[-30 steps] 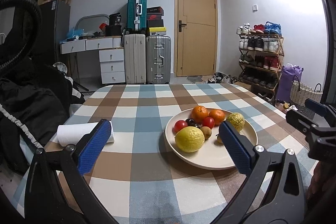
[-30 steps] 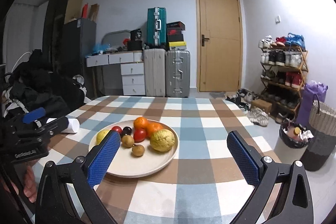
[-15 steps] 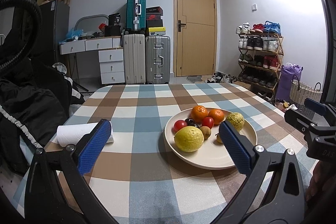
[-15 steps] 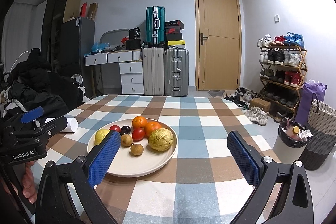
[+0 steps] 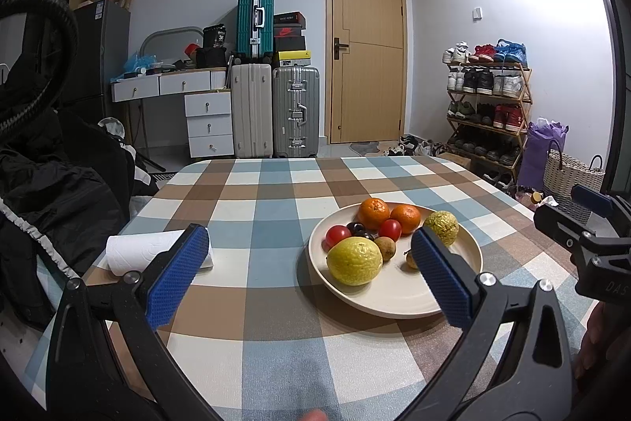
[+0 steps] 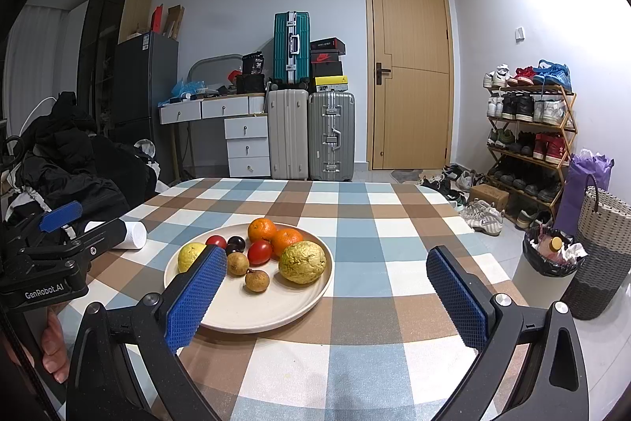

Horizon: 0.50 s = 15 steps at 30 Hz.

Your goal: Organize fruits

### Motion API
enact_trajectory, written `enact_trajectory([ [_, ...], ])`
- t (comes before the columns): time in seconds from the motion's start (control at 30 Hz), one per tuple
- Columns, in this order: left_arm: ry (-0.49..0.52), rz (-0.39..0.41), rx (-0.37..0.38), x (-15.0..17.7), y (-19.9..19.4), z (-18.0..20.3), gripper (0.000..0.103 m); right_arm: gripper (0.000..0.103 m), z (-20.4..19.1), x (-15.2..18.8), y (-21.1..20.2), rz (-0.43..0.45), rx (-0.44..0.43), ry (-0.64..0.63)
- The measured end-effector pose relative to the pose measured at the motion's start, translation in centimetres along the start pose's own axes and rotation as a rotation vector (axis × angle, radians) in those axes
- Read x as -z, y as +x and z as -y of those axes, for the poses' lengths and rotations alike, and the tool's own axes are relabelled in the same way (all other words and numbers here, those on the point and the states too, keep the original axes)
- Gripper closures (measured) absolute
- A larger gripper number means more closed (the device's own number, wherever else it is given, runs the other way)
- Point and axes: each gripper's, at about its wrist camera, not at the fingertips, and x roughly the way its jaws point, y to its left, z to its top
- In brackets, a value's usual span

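Note:
A cream plate [image 5: 394, 296] [image 6: 276, 302] on the checked tablecloth holds several fruits: two oranges [image 5: 373, 212] [image 6: 262, 229], two red tomatoes [image 5: 337, 234] [image 6: 259, 250], a dark plum [image 6: 236, 244], two small brown longans [image 6: 257, 279], a smooth yellow citrus [image 5: 354, 260] [image 6: 189, 255] and a rough yellow-green citrus [image 5: 441, 227] [image 6: 302, 261]. My left gripper [image 5: 309, 263] hovers open, near the plate's left front. My right gripper [image 6: 329, 287] also stands open over the plate's right front. Neither holds anything.
A white paper-towel roll [image 5: 152, 251] [image 6: 132, 234] lies at the table's left side. Dark clothing [image 5: 51, 192] is piled off the left edge. A bin [image 6: 546, 259] and wicker basket [image 6: 603, 251] stand on the floor at the right.
Both grippers have barely shifted; the right wrist view has drifted slightly, leaving the plate a little lower left. Nothing was grasped or released.

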Motion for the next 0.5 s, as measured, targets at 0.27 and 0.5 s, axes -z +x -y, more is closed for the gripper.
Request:
enact_trajectory([
  [0.27,-0.001,-0.001,0.000,0.00,-0.02,-0.03,0.000,0.000,0.03,-0.02,-0.04,0.000,0.000,0.000],
  [0.5,-0.001,0.000,0.000,0.02,-0.01,-0.02,0.000,0.000,0.04,-0.02,-0.04,0.000,0.000,0.000],
])
